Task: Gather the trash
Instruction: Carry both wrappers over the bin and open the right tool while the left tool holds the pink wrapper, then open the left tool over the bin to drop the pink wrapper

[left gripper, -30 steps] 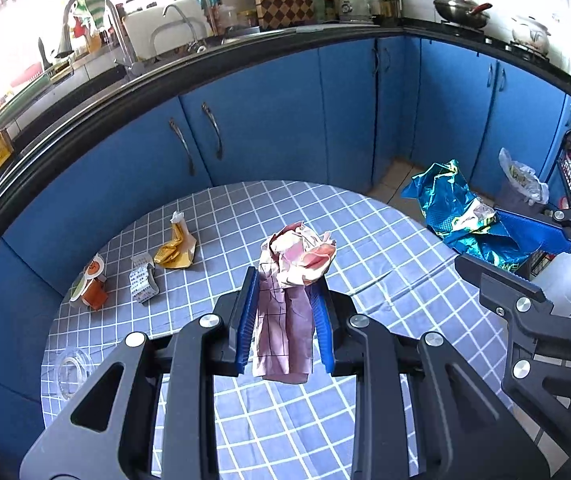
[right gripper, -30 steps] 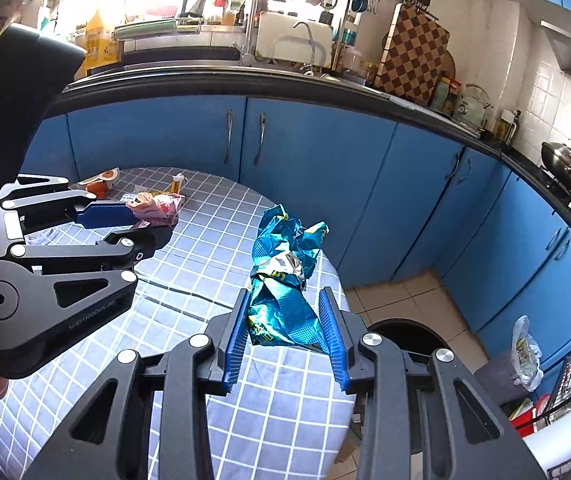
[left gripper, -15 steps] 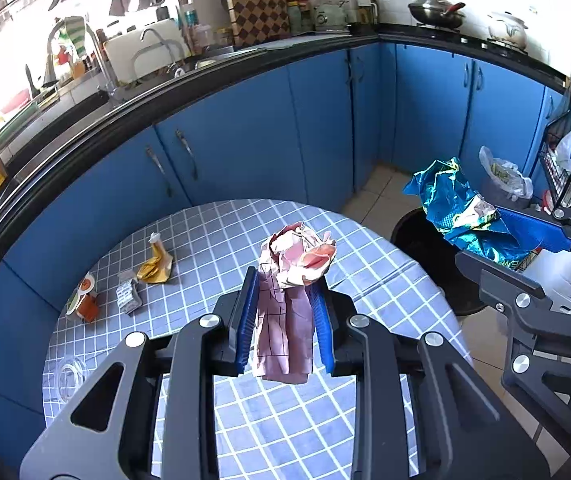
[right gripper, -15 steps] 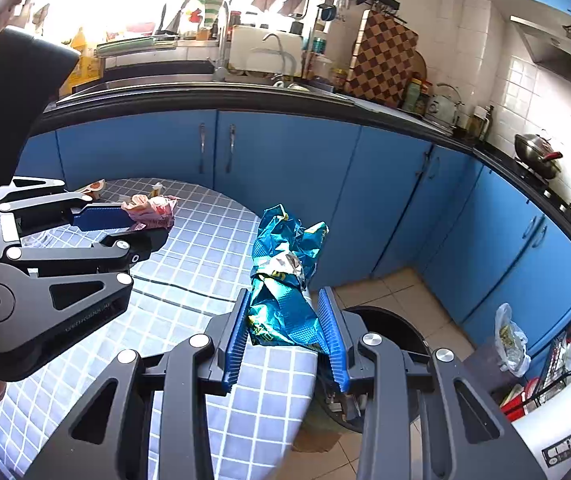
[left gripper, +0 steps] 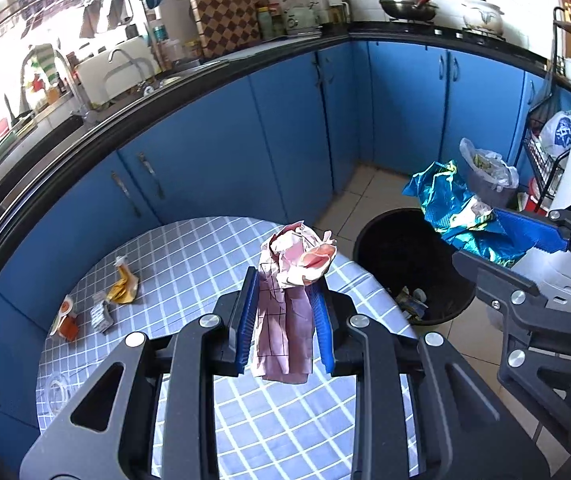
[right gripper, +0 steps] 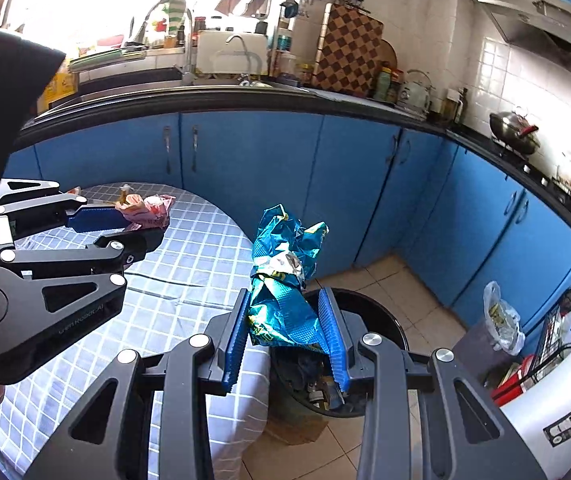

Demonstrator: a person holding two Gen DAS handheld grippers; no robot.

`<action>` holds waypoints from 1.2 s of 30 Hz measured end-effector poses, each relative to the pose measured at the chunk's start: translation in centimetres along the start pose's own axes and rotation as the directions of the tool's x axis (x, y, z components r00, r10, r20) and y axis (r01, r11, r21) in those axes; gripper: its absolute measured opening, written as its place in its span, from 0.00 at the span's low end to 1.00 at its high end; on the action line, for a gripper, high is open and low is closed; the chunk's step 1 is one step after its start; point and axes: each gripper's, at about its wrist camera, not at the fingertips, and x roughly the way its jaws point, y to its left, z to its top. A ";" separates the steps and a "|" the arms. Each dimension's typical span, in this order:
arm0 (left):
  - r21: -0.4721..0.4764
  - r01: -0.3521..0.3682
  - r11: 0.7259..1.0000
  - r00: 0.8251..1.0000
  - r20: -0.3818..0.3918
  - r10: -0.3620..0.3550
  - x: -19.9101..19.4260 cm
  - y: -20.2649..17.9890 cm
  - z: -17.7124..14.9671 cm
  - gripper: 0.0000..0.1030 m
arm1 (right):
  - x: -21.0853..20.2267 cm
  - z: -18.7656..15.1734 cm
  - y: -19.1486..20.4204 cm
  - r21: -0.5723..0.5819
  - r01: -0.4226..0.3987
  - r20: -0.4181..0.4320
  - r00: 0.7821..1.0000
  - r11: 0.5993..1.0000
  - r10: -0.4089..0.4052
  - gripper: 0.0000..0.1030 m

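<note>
My left gripper [left gripper: 284, 296] is shut on a crumpled pink paper wrapper [left gripper: 291, 276], held above the round table [left gripper: 189, 248] near its right edge. My right gripper [right gripper: 285, 316] is shut on a crinkled teal foil snack bag [right gripper: 285, 264], which hangs over the rim of the black trash bin [right gripper: 381, 324]. In the left wrist view the same bin [left gripper: 397, 248] stands on the floor right of the table, and the teal bag [left gripper: 457, 216] hovers above its far right side. The pink wrapper [right gripper: 149, 210] shows at the left in the right wrist view.
Small scraps lie on the table's left side: a yellow wrapper [left gripper: 124, 286], a white packet [left gripper: 100, 314] and an orange cup [left gripper: 67, 318]. Blue cabinets [left gripper: 285, 120] curve behind. A grey bin with a plastic bag [left gripper: 485, 176] and a wire rack [left gripper: 545, 148] stand at the right.
Both grippers have carried their loads rightward, off the table's middle. The black bin has come into view, and the teal bag now hangs over it. Both grips are unchanged.
</note>
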 end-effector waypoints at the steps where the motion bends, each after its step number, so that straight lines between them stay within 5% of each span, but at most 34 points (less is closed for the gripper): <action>1: 0.003 0.002 1.000 1.000 -0.001 -0.002 0.2 -0.3 0.2 0.27 | 0.2 -0.1 -0.4 0.006 0.001 -0.004 1.000 1.000 -0.001 0.33; 15: 0.067 0.044 0.997 0.999 -0.028 -0.042 6.1 -4.9 3.5 0.27 | 5.5 -1.7 -5.8 0.107 0.029 -0.067 0.998 0.994 -0.022 0.33; 30: 0.066 0.052 0.996 0.997 -0.061 -0.048 10.7 -5.6 4.5 0.27 | 10.0 -1.1 -7.8 0.135 0.080 -0.077 0.995 0.988 -0.069 0.35; 32: 0.065 0.051 0.997 0.997 -0.067 -0.047 11.1 -5.5 4.5 0.27 | 10.5 -0.8 -8.0 0.137 0.107 -0.086 0.992 0.985 -0.095 0.41; 34: 0.060 0.049 0.997 0.997 -0.070 -0.045 11.5 -5.3 4.6 0.27 | 10.6 -0.7 -8.2 0.139 0.140 -0.075 0.989 0.980 -0.131 0.76; 36: 0.055 0.048 0.997 0.996 -0.073 -0.044 11.8 -5.2 4.7 0.27 | 10.2 -0.7 -8.3 0.142 0.140 -0.042 0.990 0.980 -0.135 0.78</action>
